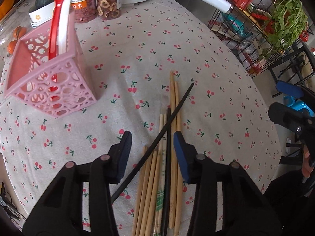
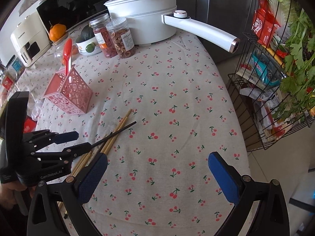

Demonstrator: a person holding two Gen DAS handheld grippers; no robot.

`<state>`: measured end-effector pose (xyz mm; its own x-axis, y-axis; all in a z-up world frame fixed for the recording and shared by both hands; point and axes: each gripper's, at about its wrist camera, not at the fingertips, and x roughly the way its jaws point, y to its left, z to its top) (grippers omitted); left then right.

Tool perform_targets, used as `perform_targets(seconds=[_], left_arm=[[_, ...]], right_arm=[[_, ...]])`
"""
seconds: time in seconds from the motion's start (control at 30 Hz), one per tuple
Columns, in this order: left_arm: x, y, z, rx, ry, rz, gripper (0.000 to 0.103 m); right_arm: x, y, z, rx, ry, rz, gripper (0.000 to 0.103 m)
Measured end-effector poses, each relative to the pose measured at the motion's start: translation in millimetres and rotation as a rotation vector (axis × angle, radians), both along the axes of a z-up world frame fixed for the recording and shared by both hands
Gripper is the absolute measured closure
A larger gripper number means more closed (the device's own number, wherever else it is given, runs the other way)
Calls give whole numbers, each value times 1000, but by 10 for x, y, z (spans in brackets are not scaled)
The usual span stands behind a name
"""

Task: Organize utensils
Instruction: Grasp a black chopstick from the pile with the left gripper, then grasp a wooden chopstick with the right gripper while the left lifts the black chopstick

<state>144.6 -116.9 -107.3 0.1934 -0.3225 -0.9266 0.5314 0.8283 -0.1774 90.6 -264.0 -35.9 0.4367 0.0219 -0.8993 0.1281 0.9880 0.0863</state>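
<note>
A bunch of wooden chopsticks (image 1: pixel 151 177) (image 2: pixel 118 129) lies on the cherry-print tablecloth (image 2: pixel 177 98), with two black chopsticks (image 1: pixel 167 118) (image 2: pixel 122 128) among them, one lying slantwise across the rest. My left gripper (image 1: pixel 152 135) (image 2: pixel 83 140) points down and straddles the bunch, its jaws part-way apart. A gap shows beside the left pad, so the pads do not clamp. The pink perforated holder (image 1: pixel 51 90) (image 2: pixel 69 94) stands to the left and holds a red spoon (image 1: pixel 57 19) (image 2: pixel 68 53) and a white one (image 1: pixel 65 29). My right gripper (image 2: pixel 157 157) (image 1: pixel 281 100) hovers open over bare cloth to the right of the chopsticks.
At the back stand a white pot (image 2: pixel 145 19) with a long handle (image 2: pixel 206 31) and two jars of dried fruit (image 2: pixel 120 37). A black wire rack (image 2: pixel 265 98) with greens and packets stands past the table's right edge. A bowl, oranges and a white appliance (image 2: pixel 29 39) sit back left.
</note>
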Motion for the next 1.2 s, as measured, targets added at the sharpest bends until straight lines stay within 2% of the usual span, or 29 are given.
perform_targets(seconds=[0.1,0.17,0.2,0.27,0.43,0.57,0.77,0.9,0.97,1.03,1.1,1.2], left_arm=[[23,-139,-64,38,9,-27,59],[38,-195,-128,68,24,-30,68],[40,-201,-124,56,24,-26,73],[63,-198,-130,58,34,-20,87],[75,-84,-101,66,17,20,95],[49,137,-10,49,5,63,96],[-58,467,-1,84,34,105,97],[-97,651,-109,121,67,118,96],[-72,723,-115,76,78,138,88],[-36,780,-125,38,93,162,74],[2,779,-149,17,104,167,64],[38,688,-154,28,84,162,59]], right_arm=[[-14,-118,38,38,-16,-37,0],[-23,-199,57,86,-28,-56,0],[-29,-231,64,109,-33,-65,0],[-34,-276,66,144,-38,-75,0],[2,-247,24,149,-19,-62,0],[48,-178,-29,142,3,-42,0],[104,-79,-117,130,36,-26,0],[126,-4,-169,114,56,-3,0],[139,34,-206,105,69,8,0],[153,59,-244,100,80,15,0],[175,71,-284,109,91,18,0],[219,67,-359,141,114,0,0]])
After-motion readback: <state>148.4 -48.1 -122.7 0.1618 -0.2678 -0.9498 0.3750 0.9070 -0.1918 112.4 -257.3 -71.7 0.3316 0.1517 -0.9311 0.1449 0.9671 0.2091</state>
